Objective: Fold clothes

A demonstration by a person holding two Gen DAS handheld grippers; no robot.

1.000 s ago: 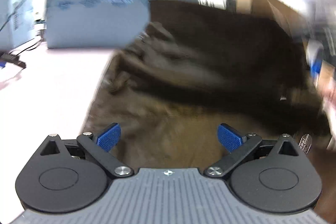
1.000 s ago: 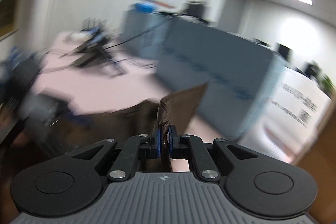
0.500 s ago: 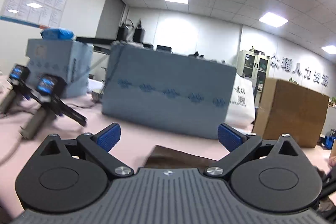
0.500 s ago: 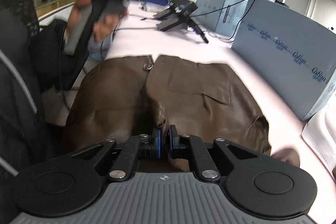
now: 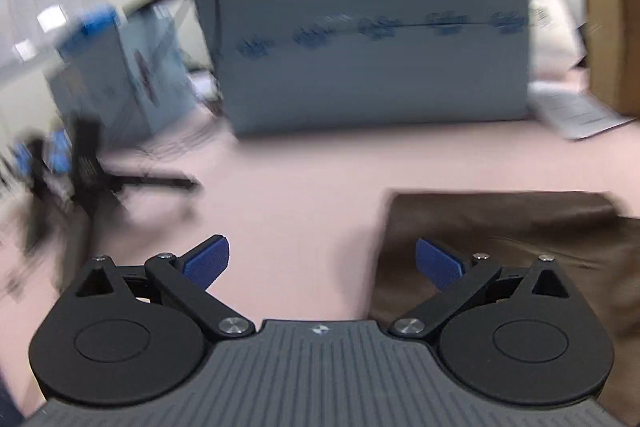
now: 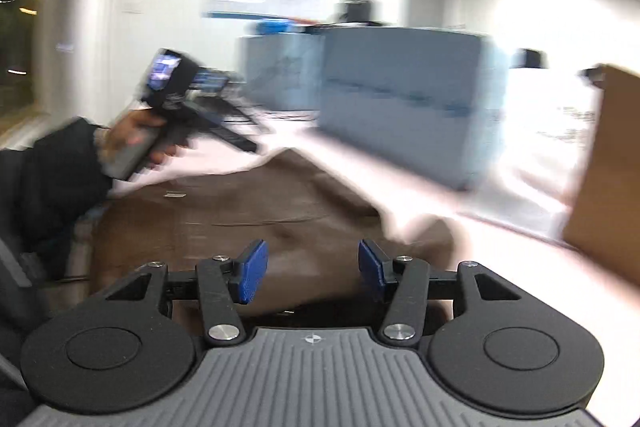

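Both tongs gape empty: the right tongs (image 6: 312, 269), clamped on the brown garment (image 6: 240, 223) half a second ago, have let go. It lies on the pink bench (image 5: 288, 179), near the blue-grey box (image 5: 372, 43), awaiting another fold.

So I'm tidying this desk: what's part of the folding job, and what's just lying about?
Part of the job:
brown garment
left gripper
right gripper

Just lying about:
big blue-grey box
cardboard box
papers
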